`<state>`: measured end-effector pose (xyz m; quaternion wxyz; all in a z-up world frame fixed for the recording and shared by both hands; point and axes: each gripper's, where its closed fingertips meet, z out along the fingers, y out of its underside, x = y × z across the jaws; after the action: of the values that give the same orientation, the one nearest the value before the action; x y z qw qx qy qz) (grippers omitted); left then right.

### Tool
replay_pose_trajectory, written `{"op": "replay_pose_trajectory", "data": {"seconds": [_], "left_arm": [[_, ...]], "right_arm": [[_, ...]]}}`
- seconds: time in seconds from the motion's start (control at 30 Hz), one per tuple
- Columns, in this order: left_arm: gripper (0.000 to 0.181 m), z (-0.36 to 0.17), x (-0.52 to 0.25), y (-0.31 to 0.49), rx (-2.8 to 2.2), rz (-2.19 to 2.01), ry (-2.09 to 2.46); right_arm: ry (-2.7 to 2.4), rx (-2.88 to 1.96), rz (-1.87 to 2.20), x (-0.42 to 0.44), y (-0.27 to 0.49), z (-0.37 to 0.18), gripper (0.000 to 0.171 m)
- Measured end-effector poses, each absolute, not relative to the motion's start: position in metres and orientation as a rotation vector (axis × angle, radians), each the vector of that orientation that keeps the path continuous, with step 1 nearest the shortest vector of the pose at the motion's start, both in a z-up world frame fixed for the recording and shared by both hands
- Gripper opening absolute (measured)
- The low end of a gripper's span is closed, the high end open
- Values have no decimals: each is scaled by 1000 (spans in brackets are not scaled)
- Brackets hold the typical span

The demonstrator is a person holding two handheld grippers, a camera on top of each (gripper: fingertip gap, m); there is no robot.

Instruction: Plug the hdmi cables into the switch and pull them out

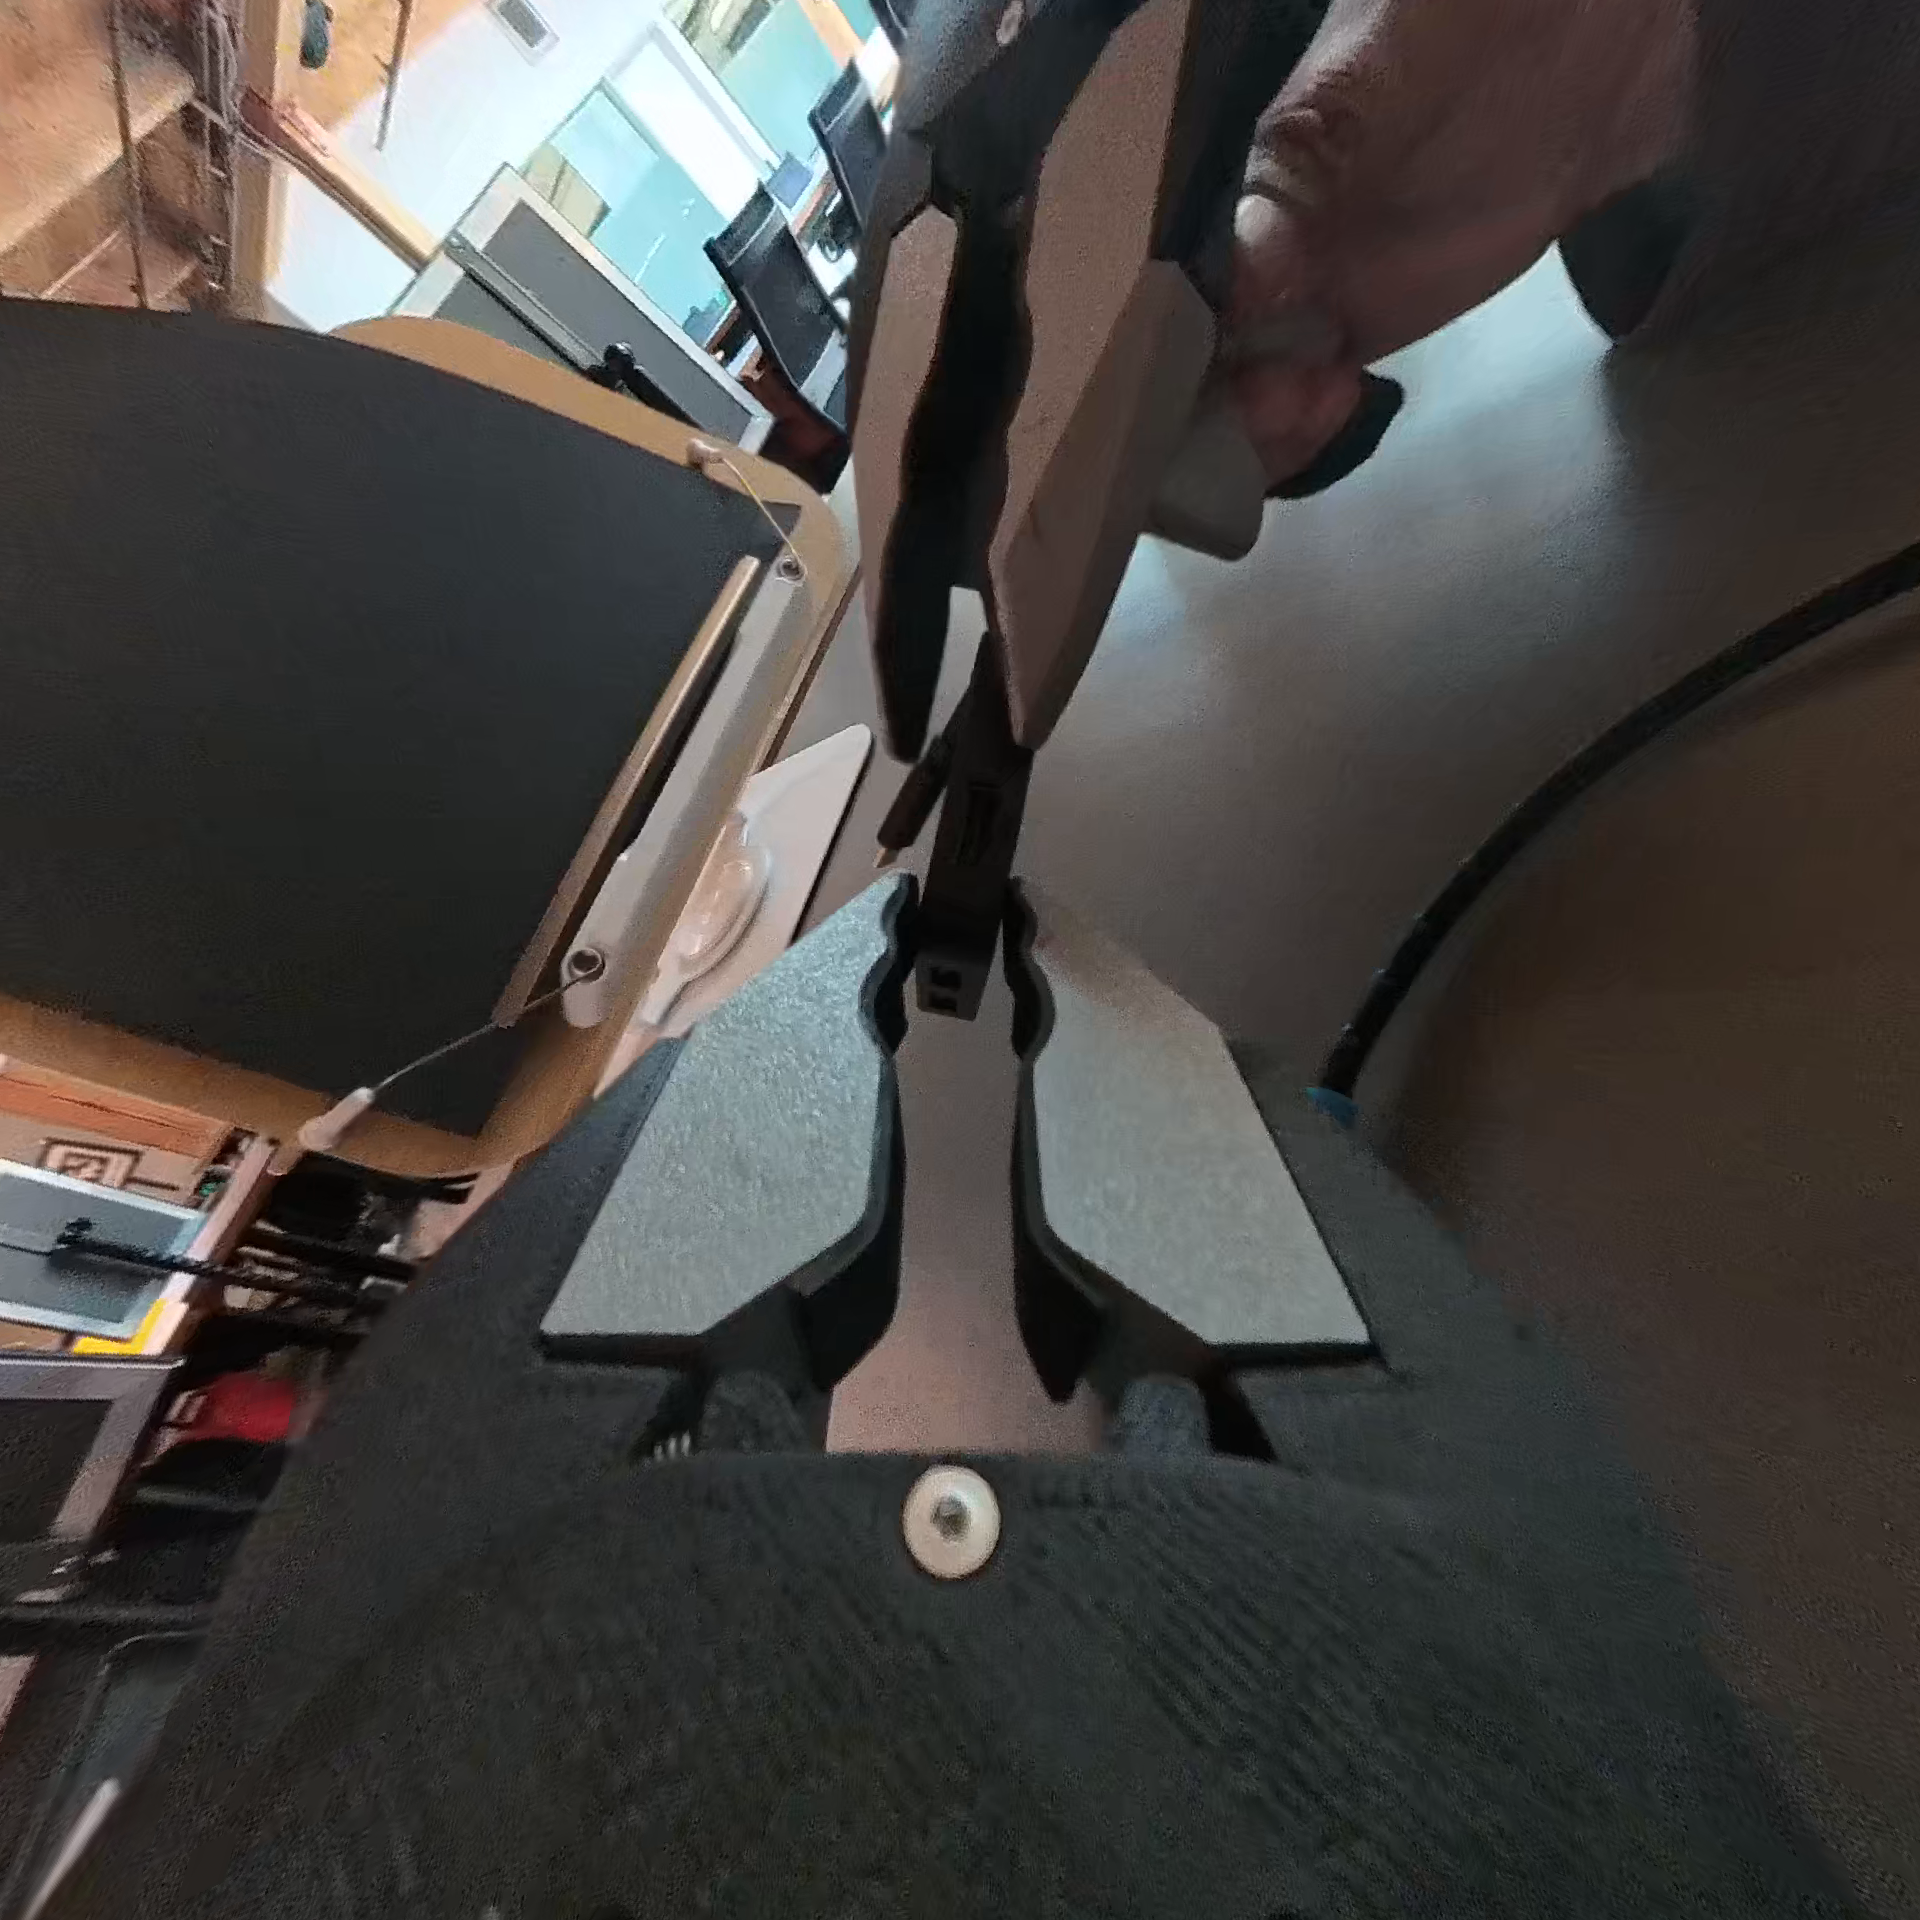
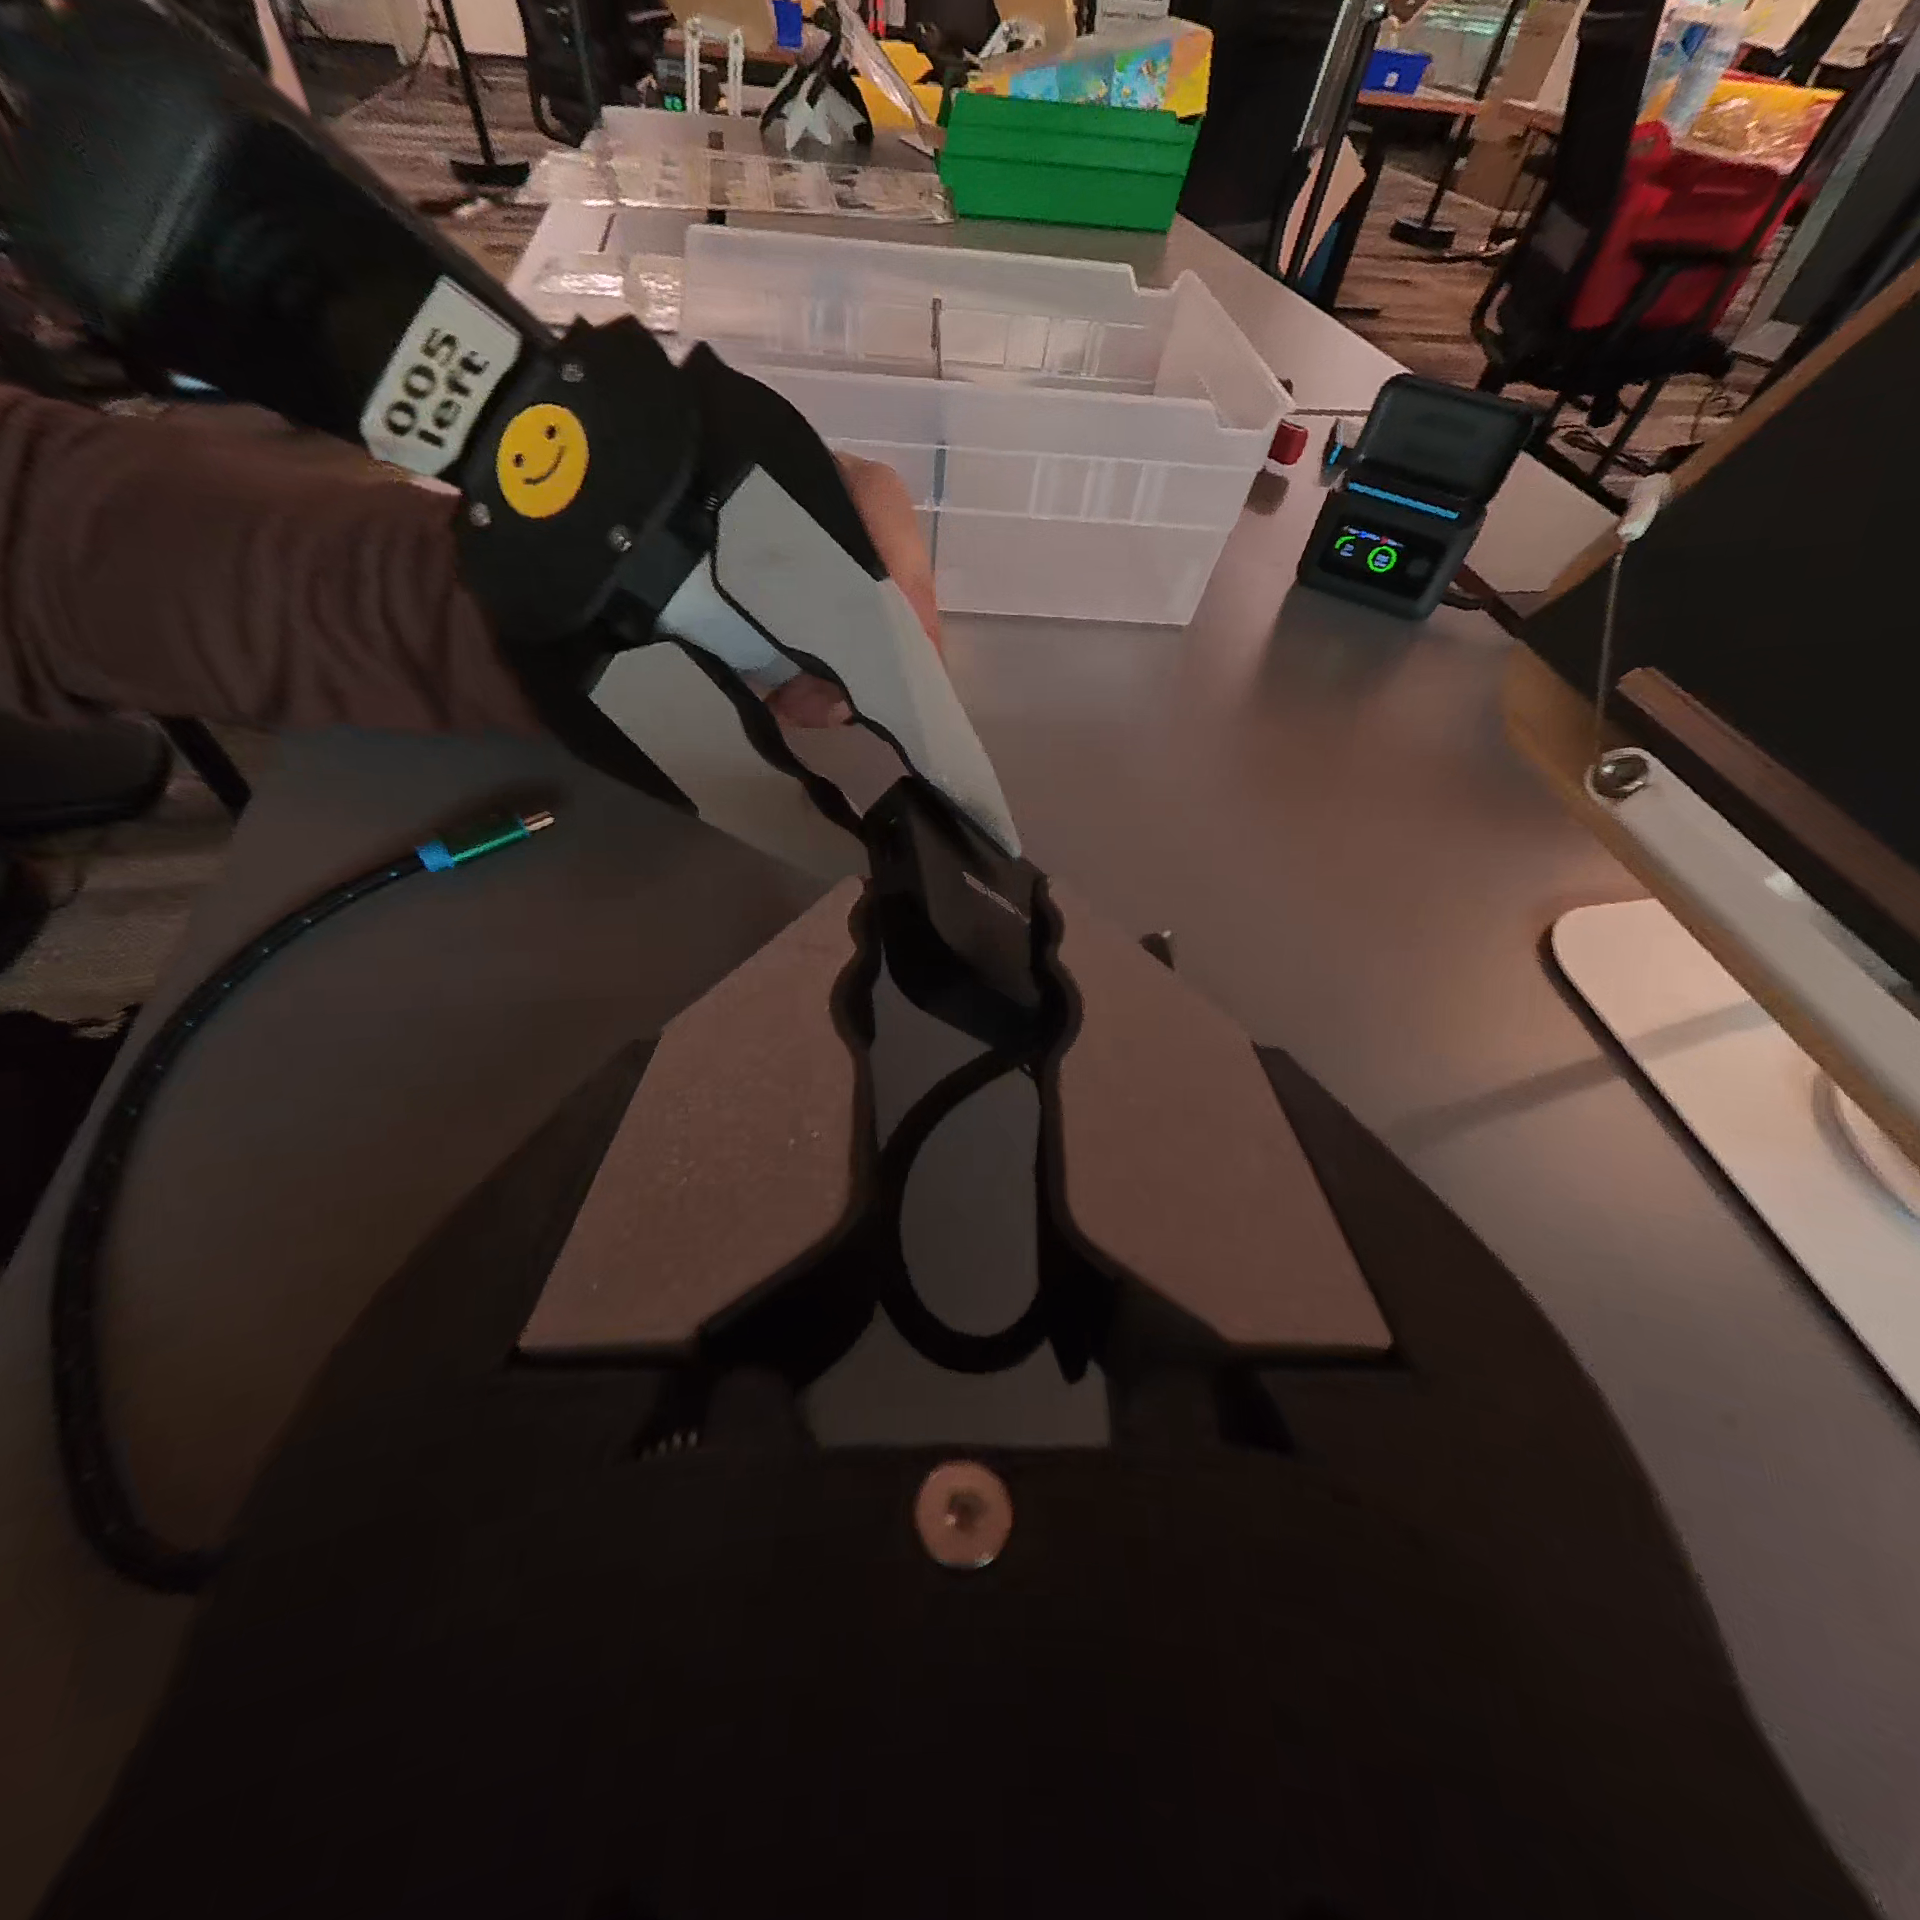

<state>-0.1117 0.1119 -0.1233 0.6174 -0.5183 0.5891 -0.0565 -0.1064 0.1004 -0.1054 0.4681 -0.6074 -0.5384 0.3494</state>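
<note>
A small black switch (image 1: pixel 948 951) is clamped between the tips of my left gripper (image 1: pixel 956 914), which is shut on it. My right gripper (image 1: pixel 961 727) comes in from above and meets the same black piece. In the right wrist view my right gripper (image 2: pixel 956 935) is shut on the black plug end (image 2: pixel 982 904), whose black cable (image 2: pixel 914 1195) loops back between its fingers. The left gripper (image 2: pixel 935 821) touches the piece from the upper left. I cannot tell where the plug ends and the switch begins. A second braided cable (image 2: pixel 114 1143) with a teal plug (image 2: pixel 488 836) lies free on the table at left.
A grey table (image 2: pixel 1299 779) holds clear plastic bins (image 2: pixel 987 468), a small black device with a lit screen (image 2: pixel 1392 520) and a green box (image 2: pixel 1060 156). A monitor (image 1: pixel 312 675) on a white stand base (image 2: pixel 1714 1039) stands at the right. A person's sleeve (image 2: pixel 208 561) reaches in from the left. From either gripper's tips it is about 25 centimeters to the monitor (image 1: pixel 312 675).
</note>
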Motion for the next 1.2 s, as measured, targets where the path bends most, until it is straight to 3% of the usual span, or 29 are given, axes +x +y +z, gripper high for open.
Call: {"op": "replay_pose_trajectory", "data": {"seconds": [0.1,0.33,0.73,0.87,1.2], "left_arm": [[14,-127,-112,112,-1187,-97,1379],[14,-125,-112,107,-1171,-119,1389],[12,-134,-110,102,-1187,-143,1437],[12,-116,-104,85,-1158,-377,1384],[21,-130,-115,101,-1258,-332,1383]], "right_arm": [[-1343,-1507,780,-106,104,-112,30],[-1480,-1381,537,-111,99,-122,19],[-1540,-1401,337,-108,113,-144,19],[-1545,-1365,382,-113,106,-139,17],[-1541,-1328,382,-121,102,-140,11]]}}
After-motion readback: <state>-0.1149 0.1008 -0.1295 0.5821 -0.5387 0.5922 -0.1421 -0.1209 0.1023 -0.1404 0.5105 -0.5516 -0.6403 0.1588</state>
